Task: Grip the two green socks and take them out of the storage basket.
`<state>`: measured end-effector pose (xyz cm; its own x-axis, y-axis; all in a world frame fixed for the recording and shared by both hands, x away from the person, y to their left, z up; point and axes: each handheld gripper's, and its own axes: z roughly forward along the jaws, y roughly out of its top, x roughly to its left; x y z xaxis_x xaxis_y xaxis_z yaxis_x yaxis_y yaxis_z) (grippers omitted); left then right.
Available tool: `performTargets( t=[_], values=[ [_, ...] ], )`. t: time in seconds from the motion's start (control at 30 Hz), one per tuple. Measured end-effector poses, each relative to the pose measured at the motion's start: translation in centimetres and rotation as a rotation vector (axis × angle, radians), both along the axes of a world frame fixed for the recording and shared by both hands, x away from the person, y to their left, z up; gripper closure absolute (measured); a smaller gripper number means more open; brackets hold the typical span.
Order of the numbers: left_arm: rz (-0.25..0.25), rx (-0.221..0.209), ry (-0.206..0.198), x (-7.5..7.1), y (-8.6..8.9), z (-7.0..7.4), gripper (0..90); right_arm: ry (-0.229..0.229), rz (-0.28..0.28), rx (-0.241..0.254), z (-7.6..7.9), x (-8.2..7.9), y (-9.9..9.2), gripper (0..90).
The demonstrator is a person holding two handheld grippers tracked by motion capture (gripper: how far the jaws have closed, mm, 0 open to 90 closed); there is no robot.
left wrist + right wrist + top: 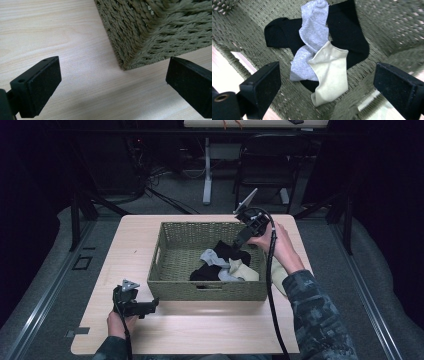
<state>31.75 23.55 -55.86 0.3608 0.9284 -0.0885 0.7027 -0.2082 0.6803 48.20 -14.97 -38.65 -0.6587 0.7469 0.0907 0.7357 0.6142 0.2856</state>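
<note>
The right gripper (239,241) is hovering over the socks (225,265) lying in the right half of the basket (167,265), fingers apart and empty. The left gripper (150,307) is resting on the tabletop (135,240) by the basket's near left corner, fingers apart.

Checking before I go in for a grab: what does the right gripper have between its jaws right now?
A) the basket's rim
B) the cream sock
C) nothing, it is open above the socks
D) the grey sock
C: the right gripper has its jaws wide apart and empty, above the cream sock and grey sock in the basket.
</note>
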Motion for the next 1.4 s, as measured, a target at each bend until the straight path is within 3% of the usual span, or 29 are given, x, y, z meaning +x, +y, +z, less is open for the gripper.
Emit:
performTargets(
  t=[0.47,0.63,1.1,1.3,1.4],
  values=[
    [-0.002,-0.003,-0.002,0.0,0.0,0.0,0.0,0.068,-0.006,-0.025,-4.8,0.2,1.6,13.4],
    [-0.002,-0.003,-0.002,0.0,0.0,0.0,0.0,0.069,-0.017,-0.030,-5.8,0.2,1.9,15.0],
    [-0.004,-0.001,-0.001,0.0,0.0,0.0,0.0,0.106,-0.028,-0.085,-9.6,0.5,3.5,36.0],
    [-0.008,0.000,0.000,0.0,-0.1,0.0,0.0,0.121,-0.029,-0.122,-10.9,0.9,3.7,50.4],
    [-0.004,0.000,-0.003,0.0,-0.1,0.1,0.0,0.129,-0.034,-0.126,-11.2,0.9,3.5,63.3]
  ],
)
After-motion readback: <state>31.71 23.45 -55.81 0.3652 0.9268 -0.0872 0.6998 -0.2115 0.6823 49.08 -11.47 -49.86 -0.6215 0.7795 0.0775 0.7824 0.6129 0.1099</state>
